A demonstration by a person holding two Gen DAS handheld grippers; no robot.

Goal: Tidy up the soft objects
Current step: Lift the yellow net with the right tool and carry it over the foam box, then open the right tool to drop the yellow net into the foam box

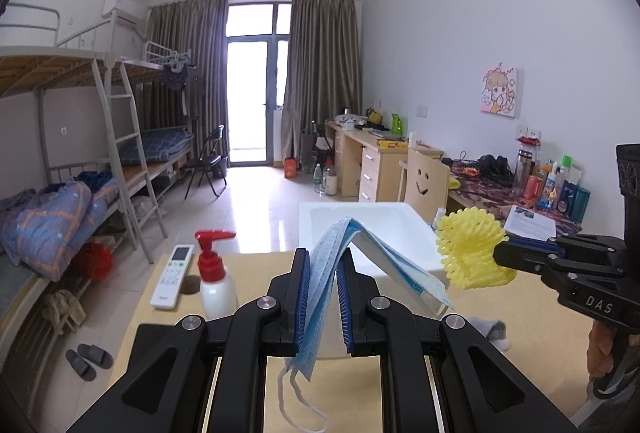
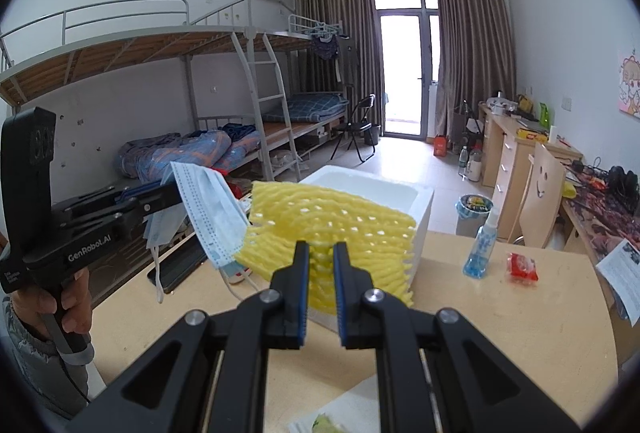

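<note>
both tongs were held above the worktop (image 2: 520, 333), tilted slightly down toward the white foam box (image 1: 384, 217) at its far edge. the left tongs (image 1: 323, 297) pinched one blue face mask (image 1: 320, 297). the right tongs (image 2: 321, 289) pinched one yellow foam net (image 2: 332, 229). one red-capped pump bottle (image 1: 214, 281) and one remote (image 1: 173, 275) sat by the left edge, one blue spray bottle (image 2: 480, 247) near the right.

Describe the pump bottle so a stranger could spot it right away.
Find the tan table in front of the white foam box. Near its left edge, beside a white remote, stands the pump bottle. It is the only white bottle with a bright red pump head.
</note>
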